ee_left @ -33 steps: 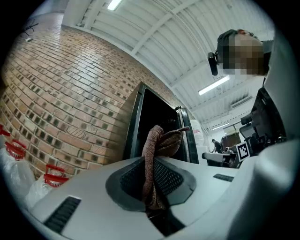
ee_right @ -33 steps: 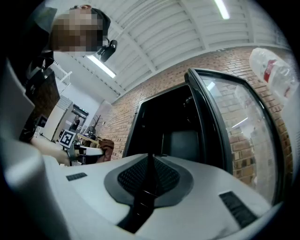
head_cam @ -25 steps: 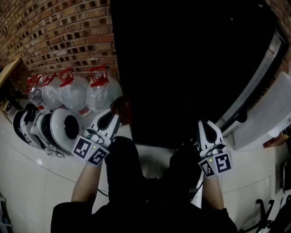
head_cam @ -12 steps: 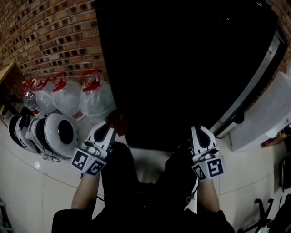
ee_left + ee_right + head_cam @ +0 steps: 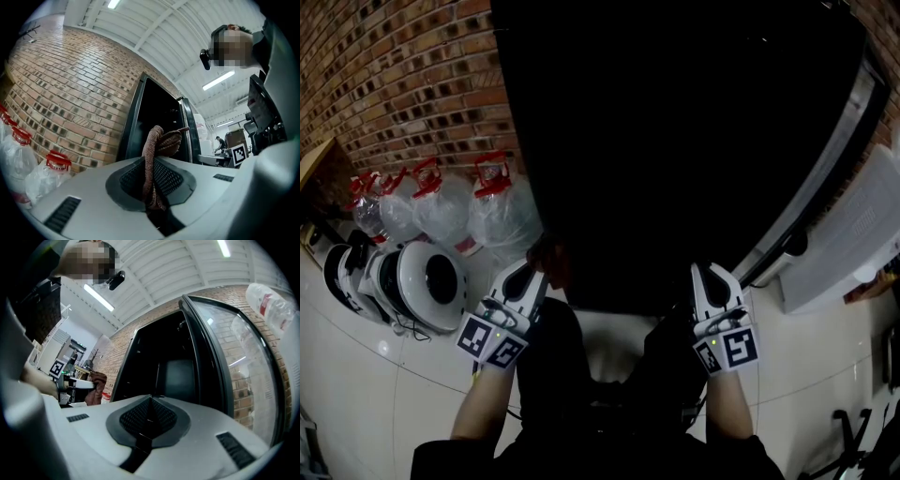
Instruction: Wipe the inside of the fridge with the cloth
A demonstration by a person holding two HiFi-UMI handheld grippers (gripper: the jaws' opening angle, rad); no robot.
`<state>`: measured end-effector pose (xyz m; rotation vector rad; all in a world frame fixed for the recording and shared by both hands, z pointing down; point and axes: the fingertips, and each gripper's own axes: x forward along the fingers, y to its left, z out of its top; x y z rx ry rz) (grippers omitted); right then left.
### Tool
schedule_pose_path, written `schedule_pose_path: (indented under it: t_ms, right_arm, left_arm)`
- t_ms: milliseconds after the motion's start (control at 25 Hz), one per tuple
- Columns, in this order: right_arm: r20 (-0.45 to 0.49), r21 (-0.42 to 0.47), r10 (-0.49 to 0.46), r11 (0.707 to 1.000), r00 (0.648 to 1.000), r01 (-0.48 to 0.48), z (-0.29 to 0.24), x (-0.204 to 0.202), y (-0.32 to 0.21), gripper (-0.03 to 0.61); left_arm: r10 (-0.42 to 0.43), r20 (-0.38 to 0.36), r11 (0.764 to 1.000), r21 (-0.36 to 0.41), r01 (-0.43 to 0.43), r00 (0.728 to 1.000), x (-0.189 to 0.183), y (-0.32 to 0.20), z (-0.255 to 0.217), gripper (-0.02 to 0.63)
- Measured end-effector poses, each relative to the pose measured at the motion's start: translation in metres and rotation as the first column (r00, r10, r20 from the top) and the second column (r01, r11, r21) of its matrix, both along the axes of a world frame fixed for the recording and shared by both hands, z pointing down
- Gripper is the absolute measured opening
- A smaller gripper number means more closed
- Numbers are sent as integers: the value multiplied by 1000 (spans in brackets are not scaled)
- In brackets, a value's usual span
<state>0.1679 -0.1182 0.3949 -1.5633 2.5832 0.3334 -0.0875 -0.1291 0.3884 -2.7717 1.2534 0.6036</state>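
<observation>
The black fridge stands open before me, its inside dark, with its glass door swung out to the right. My left gripper is shut on a brown cloth just at the fridge's lower left edge. In the left gripper view the cloth sticks up in a folded bunch from the closed left gripper. My right gripper is shut and empty near the lower right of the opening. The right gripper view shows the right gripper facing the dark fridge and the glass door.
Several clear water jugs with red caps stand against the brick wall at the left. A white round appliance sits on the pale floor below them. A white box lies beyond the door at the right.
My left gripper with the cloth has sunk a little toward me. The right gripper has barely moved. Both stay shut.
</observation>
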Motion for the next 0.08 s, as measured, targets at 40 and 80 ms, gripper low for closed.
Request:
schedule_pose_path:
  t_ms: [40,80]
  right_arm:
    - [-11,3,-1,1000,1000,1,1,-3,1,2]
    - [-22,6,-1,1000,1000,1,1,-5,1,2]
  left_arm:
    - [2,-7,1000,-5,-2,1000,-1,-1,0,41]
    - [4,-13,1000,-11,-4,1000,-1,-2,1,41]
